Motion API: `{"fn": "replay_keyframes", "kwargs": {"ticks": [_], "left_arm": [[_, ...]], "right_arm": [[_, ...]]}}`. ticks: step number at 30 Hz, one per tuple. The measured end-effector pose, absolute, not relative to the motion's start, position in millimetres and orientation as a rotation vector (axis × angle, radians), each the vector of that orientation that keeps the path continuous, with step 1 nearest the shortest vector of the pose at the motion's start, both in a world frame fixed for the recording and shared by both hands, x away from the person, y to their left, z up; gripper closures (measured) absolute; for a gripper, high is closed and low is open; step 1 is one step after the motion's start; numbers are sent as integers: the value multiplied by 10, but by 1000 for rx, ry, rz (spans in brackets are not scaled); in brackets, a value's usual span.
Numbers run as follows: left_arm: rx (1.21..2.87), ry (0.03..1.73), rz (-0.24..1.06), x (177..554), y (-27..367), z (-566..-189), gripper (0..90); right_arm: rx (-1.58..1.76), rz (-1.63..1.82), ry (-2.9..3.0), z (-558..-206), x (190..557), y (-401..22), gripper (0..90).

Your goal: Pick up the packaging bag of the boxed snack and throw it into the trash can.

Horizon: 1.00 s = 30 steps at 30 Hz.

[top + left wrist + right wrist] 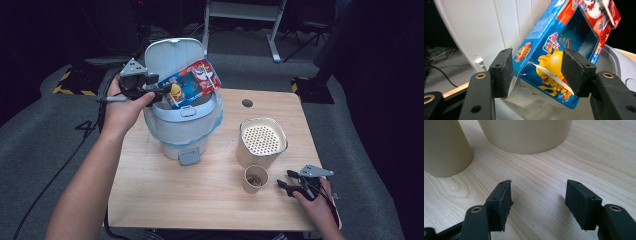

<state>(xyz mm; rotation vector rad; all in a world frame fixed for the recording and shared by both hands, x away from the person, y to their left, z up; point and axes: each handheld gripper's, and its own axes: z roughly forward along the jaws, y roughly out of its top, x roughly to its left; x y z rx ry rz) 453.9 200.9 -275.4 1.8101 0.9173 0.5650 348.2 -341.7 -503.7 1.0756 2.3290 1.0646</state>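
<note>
Toy packaging at bin mouth, disposal nearly done.

Lower right: right gripper (288,181) idle on table (150,195), jaws parted, empty, beside small cup (255,178) and perforated canister (262,141). Upper left: left gripper (159,91), pads loose around colourful box (192,83), which leans tilted in white pedal bin (182,127); box not yet dropped inside.

Left of centre in the frame, a pale pedal bin (184,131) stands on the wooden table (165,195) with its lid (172,57) raised, and a colourful toy box (192,82) leans tilted across its open mouth. The left gripper (159,90) sits at the box's lower left end, over the bin's rim. At lower right, the right gripper (286,180) rests on the table with jaws apart, just beside a small paper cup (255,178) and near a larger cream container with a perforated top (261,141).
</note>
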Motion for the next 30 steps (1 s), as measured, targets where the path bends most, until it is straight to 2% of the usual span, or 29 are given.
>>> {"fn": "replay_keyframes", "kwargs": {"ticks": [11, 14, 19, 30], "left_arm": [[1842, 876, 456, 4474, 1865, -2789, 452], [1825, 855, 310, 4462, 1806, -2809, 488], [1927, 828, 411, 4422, 1686, -2828, 437], [1860, 777, 452, 4171, 1973, -2744, 411]], "right_arm": [[1076, 1065, 2329, -5037, 3482, -3417, 380], [1076, 1065, 2329, -5037, 3482, -3417, 380], [1075, 1064, 2329, -5037, 3482, -3417, 380], [1076, 1064, 2332, -5036, 3483, -3418, 373]]}}
